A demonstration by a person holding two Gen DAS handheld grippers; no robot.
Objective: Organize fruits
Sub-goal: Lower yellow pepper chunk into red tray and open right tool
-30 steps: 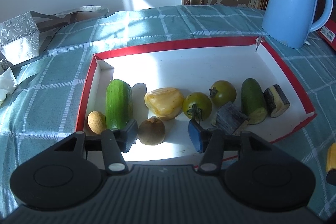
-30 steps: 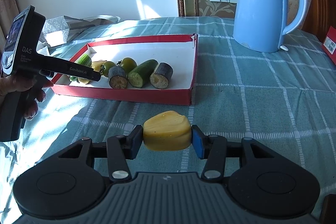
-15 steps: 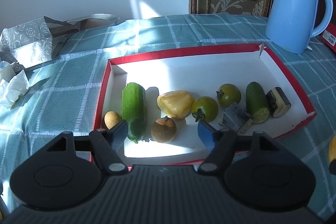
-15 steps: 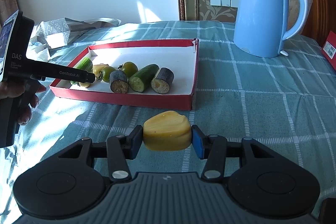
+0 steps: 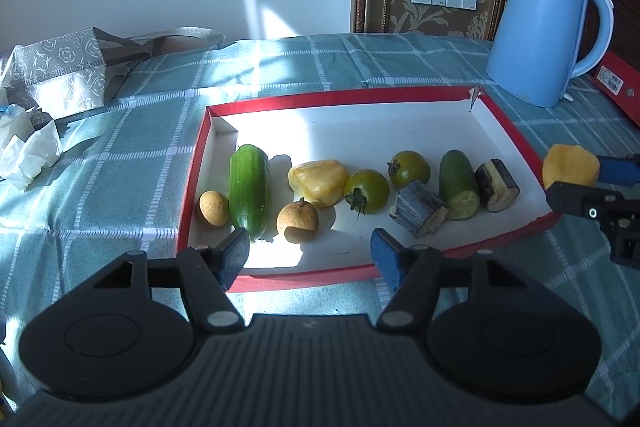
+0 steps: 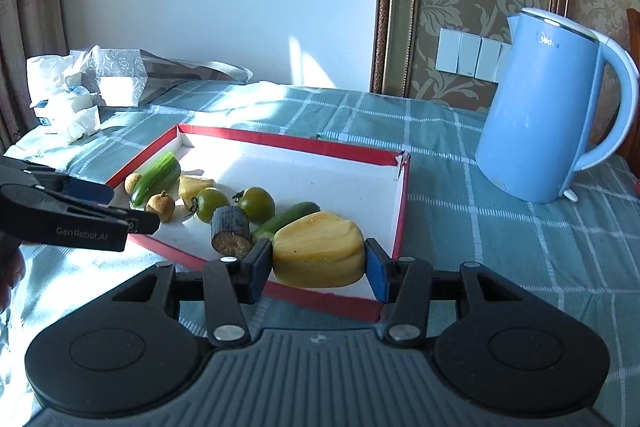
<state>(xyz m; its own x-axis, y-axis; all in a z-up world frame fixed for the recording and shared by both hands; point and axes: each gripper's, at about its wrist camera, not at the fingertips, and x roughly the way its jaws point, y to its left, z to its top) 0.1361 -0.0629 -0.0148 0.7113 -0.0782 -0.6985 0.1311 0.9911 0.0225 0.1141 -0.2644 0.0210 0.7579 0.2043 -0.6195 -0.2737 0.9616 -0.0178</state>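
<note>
We have carried the yellow fruit, pinched in our right gripper, from open tablecloth to the red tray's near corner, ready to drop in. Beyond our left gripper's spread jaws, now drawn back, the tray holds cucumbers, tomatoes, eggplant, longans.

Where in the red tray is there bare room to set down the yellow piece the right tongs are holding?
The red tray is bare across its back half, from the far wall to the produce row. The front row is crowded from the cucumber to the eggplant chunk. The right tongs grip the yellow piece.
</note>
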